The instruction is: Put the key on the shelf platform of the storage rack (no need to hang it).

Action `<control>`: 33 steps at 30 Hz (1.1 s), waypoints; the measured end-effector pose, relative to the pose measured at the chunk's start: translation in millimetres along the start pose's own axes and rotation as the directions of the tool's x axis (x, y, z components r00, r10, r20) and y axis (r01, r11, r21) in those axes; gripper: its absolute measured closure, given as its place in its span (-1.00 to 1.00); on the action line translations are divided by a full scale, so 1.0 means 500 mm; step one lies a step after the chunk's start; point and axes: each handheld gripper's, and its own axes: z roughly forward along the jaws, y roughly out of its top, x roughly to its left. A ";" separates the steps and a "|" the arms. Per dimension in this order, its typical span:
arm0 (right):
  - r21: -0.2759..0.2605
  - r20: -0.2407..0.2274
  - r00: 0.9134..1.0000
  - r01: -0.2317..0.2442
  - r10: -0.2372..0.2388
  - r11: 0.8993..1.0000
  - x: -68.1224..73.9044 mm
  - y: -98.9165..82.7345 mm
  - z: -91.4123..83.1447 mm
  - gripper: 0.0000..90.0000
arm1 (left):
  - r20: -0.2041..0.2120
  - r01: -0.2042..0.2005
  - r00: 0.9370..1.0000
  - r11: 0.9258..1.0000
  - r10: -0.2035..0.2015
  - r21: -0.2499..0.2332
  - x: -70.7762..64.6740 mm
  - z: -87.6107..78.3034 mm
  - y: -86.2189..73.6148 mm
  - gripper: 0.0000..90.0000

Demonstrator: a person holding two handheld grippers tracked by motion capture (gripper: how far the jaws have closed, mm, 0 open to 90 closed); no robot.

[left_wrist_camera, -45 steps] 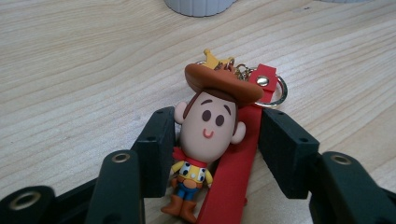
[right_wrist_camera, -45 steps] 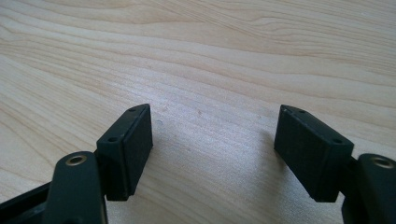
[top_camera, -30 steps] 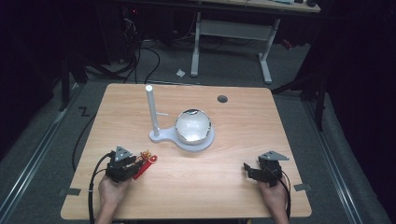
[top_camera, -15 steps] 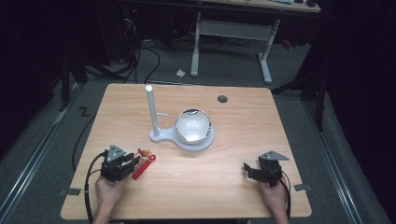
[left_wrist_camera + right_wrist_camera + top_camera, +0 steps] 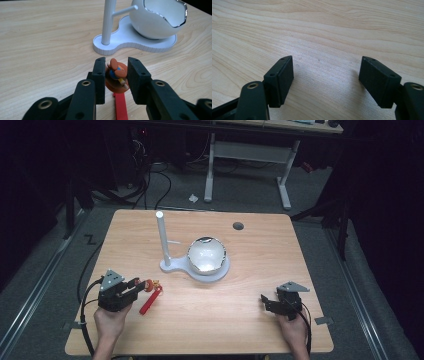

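Note:
My left gripper [image 5: 142, 285] is near the table's front left, shut on a small orange charm [image 5: 116, 77] whose red strap [image 5: 150, 301] hangs down toward the wood. Its jaws have just been closing, and the charm now sits between the pads [image 5: 100, 75]. Beyond it stands a white stand [image 5: 172, 266] with an upright post [image 5: 162, 237] and a side peg. A white, egg-like bowl [image 5: 206, 255] with a silvery jagged rim rests on the stand's base. My right gripper [image 5: 265, 301] stays low at the front right, open, with bare wood between its fingers [image 5: 282, 80].
The wooden table [image 5: 260, 265] has a dark round hole [image 5: 238, 225] near its far edge. Cables trail from both grippers over the front edge. On the dark floor beyond the table stand a desk's white legs [image 5: 285, 185], with more cables.
The left gripper has risen, taking the orange charm with it. The red strap, which lay on the table, now dangles. The right gripper has not moved.

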 end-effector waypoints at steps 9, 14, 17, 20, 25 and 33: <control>0.000 0.000 1.000 0.000 0.000 1.000 0.000 0.000 0.000 -0.37 | 0.043 0.001 0.999 1.000 -0.001 0.008 -0.041 -0.021 0.026 0.55; 0.000 0.000 1.000 0.000 0.000 1.000 0.000 0.000 0.000 -0.37 | 0.086 0.023 0.996 1.000 -0.025 0.021 -0.067 -0.037 0.041 0.96; 0.000 0.000 1.000 0.000 0.000 1.000 0.000 0.000 0.000 -0.37 | 0.079 0.039 0.996 0.998 -0.042 0.044 -0.084 -0.040 0.048 0.97; 0.000 0.000 1.000 0.000 0.000 1.000 0.000 0.000 0.000 -0.37 | 0.082 0.003 0.997 0.998 -0.008 0.056 -0.093 -0.040 0.043 0.97; 0.000 0.000 1.000 0.000 0.000 1.000 0.000 0.000 0.000 -0.37 | 0.100 0.000 0.995 0.997 -0.007 0.073 -0.113 -0.048 0.042 0.97; -0.001 -0.001 1.000 -0.001 0.001 1.000 0.000 0.000 0.000 -0.37 | 0.144 0.016 0.989 0.994 -0.032 0.110 -0.163 -0.062 0.054 0.97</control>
